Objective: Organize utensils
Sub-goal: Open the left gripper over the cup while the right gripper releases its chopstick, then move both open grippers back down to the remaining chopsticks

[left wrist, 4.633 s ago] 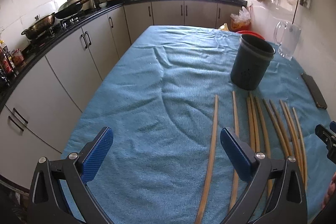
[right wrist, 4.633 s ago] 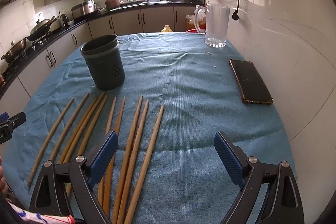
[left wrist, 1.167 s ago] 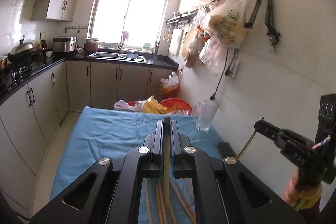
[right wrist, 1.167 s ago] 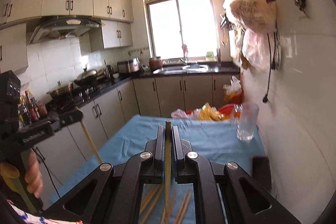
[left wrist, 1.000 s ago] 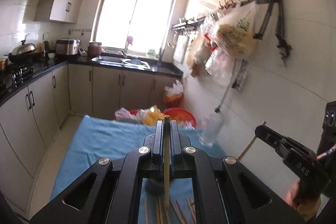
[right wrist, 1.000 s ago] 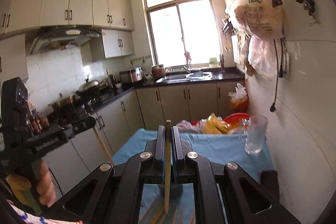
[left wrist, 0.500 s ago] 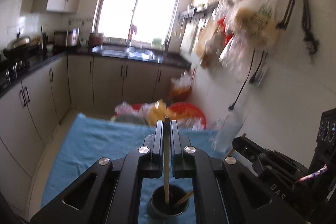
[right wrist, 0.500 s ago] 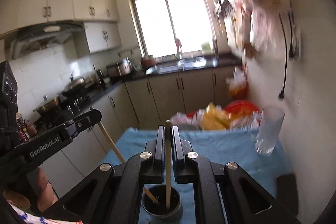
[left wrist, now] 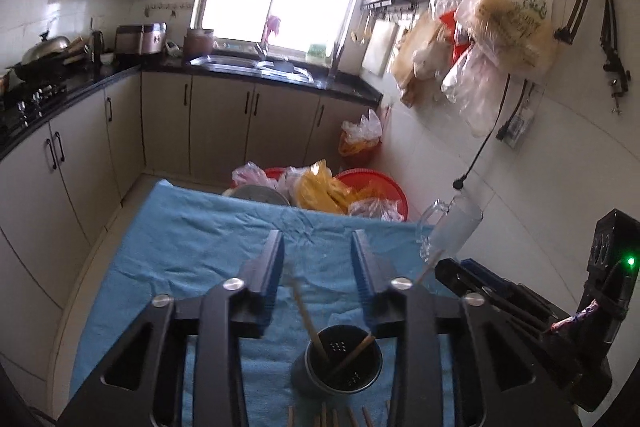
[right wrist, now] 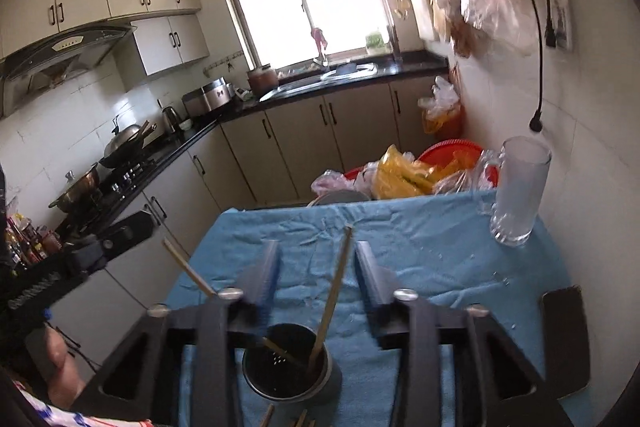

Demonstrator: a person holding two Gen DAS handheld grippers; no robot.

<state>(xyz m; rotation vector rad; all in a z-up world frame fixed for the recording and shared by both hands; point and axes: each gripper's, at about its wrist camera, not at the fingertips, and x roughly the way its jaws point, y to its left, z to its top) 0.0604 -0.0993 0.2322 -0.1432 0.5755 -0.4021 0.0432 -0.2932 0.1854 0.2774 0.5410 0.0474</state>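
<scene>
A dark perforated utensil cup (left wrist: 337,367) stands on the blue cloth (left wrist: 192,251), just below both grippers; it also shows in the right wrist view (right wrist: 292,367). Two wooden chopsticks lean inside it: one (left wrist: 306,315) between my left jaws, the other (left wrist: 352,351) slanting right. In the right wrist view they show as a steep chopstick (right wrist: 334,291) and a slanted one (right wrist: 188,271). My left gripper (left wrist: 318,267) is open above the cup, touching neither. My right gripper (right wrist: 316,271) is open above the cup too. Tips of several more chopsticks (left wrist: 324,419) lie on the cloth near the cup.
A glass mug (right wrist: 516,195) stands at the table's far right corner by the tiled wall. A black phone (right wrist: 564,327) lies at the right edge. Red basins with plastic bags (left wrist: 344,191) sit beyond the far edge. Cabinets and a stove line the left side.
Both grippers have opened and let go of their chopsticks, which now lean loose in the cup. Both views have tilted down a little toward the cup.
</scene>
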